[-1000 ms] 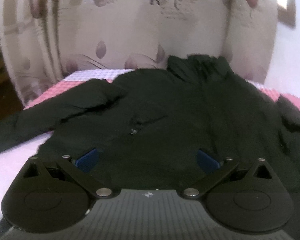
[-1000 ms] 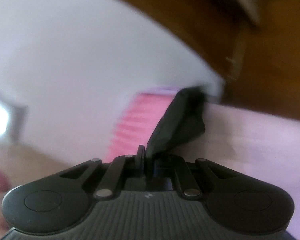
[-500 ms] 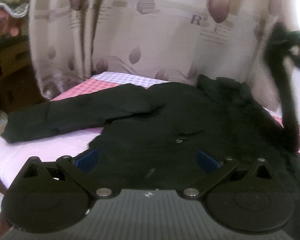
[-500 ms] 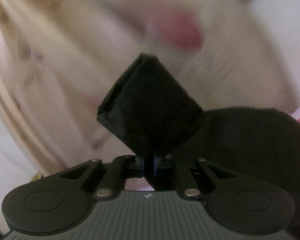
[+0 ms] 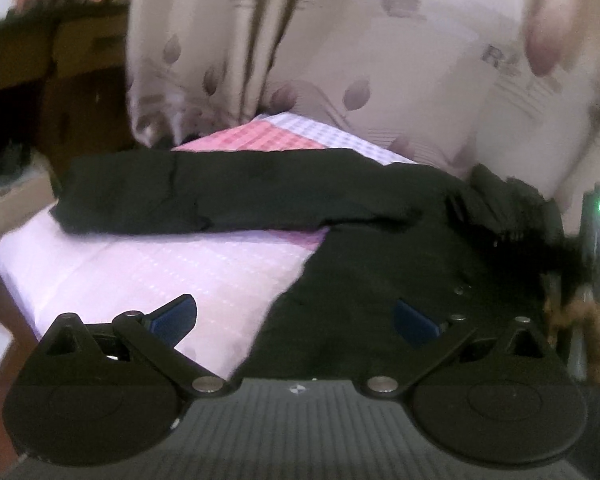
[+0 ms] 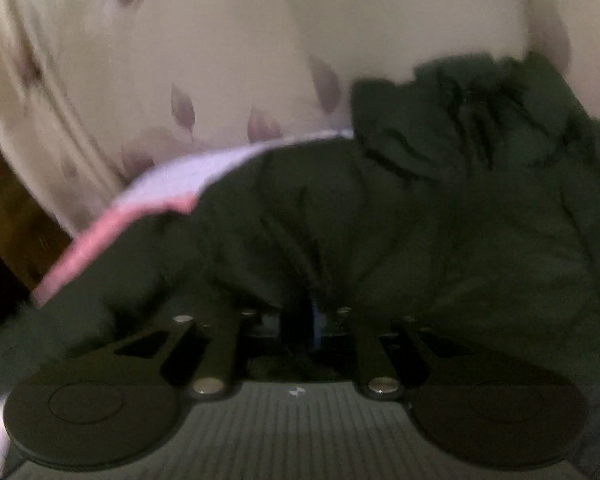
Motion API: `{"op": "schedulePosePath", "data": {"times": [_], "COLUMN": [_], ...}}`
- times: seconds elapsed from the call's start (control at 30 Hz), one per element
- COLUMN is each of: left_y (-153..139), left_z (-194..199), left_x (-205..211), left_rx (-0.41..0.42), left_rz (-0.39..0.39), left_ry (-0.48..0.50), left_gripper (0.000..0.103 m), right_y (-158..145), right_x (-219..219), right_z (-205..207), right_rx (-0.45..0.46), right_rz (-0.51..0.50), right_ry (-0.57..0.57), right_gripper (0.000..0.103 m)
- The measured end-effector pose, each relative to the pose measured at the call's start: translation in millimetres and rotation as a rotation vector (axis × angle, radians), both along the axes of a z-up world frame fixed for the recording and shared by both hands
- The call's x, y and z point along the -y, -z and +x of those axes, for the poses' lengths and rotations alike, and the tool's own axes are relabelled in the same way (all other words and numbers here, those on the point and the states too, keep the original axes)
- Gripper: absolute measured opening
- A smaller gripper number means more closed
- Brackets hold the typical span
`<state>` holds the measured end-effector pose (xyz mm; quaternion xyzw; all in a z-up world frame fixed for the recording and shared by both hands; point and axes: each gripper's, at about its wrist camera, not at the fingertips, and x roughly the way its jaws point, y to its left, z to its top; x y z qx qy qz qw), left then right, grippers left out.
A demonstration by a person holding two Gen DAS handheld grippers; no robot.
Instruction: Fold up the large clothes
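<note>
A large black jacket (image 5: 380, 264) lies spread on a bed with a pink and white checked sheet (image 5: 148, 264). Its left sleeve (image 5: 204, 200) stretches out flat to the left. My left gripper (image 5: 296, 316) is open and empty, low over the jacket's left hem edge. In the right wrist view the jacket (image 6: 420, 216) fills the frame, its collar (image 6: 460, 92) bunched at the top. My right gripper (image 6: 314, 320) is shut on a fold of the jacket's black cloth, held down against the jacket body. The right gripper's body shows at the far right of the left wrist view (image 5: 596, 248).
A patterned beige curtain (image 5: 380, 60) hangs behind the bed. Dark wooden furniture (image 5: 40, 92) stands at the left, beyond the bed's left edge. The bed's far left corner shows in the right wrist view (image 6: 112, 216).
My right gripper has swung the held sleeve from up in the air down onto the jacket body. My left gripper has shifted left, so the left sleeve and bare sheet now show.
</note>
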<state>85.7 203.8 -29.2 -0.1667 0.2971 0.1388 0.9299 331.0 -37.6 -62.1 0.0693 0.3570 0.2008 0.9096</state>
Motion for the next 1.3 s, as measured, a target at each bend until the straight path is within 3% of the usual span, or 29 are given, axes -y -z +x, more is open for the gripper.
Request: {"op": "schedulePosePath", "data": {"times": [0.1,0.13,0.2,0.27,0.37,0.6,0.8,0.9,0.97,1.03,1.13,1.3], "left_y": [0,0,-1,0,7,28,26,30,33,37,29,-37], "left_z": [1,0,0,-2,-1,11,25,34,45,53,55,78], "left_x": [-20,-28,-46,-67,-99,-158,-177,-187,-192,-197,-196,-161], "left_rx": [0.008,0.017,0.025,0.045,0.058,0.073,0.115,0.127,0.102,0.075,0.119,0.211], "left_rz": [-0.053,-0.063,-0.085,-0.115,-0.195,-0.426,-0.451,-0.486,-0.497,-0.492,-0.473,-0.307], "left_ry": [-0.016,-0.024,-0.053,-0.084,-0.155,-0.285,-0.373,-0.413,-0.411,-0.404,-0.424,-0.333], "left_gripper": [0.103,0.103,0.103,0.103,0.103,0.097,0.094,0.060,0.011,0.007,0.004,0.004], "right_y": [-2,-6,-21,-36,-51,-46,-44,-44,-43,-43,-45,-58], "right_x": [-6,-4,10,24,42,62,80,91,100,108,121,149], "right_z": [-8,-13,-28,-52,-94,-146,-163,-168,-171,-175,-183,-202], "right_rx": [0.061,0.069,0.105,0.142,0.179,0.169,0.144,0.128,0.111,0.101,0.092,0.127], "right_rz": [-0.097,-0.096,0.006,0.115,0.157,0.074,0.122,0.172,0.211,0.247,0.284,0.320], "right_ry": [-0.043,-0.039,-0.036,-0.068,-0.125,-0.178,-0.147,-0.118,-0.100,-0.080,-0.047,0.001], "right_gripper": [0.027,0.037,0.052,0.081,0.083,0.083,0.083,0.083,0.083,0.083,0.083,0.084]}}
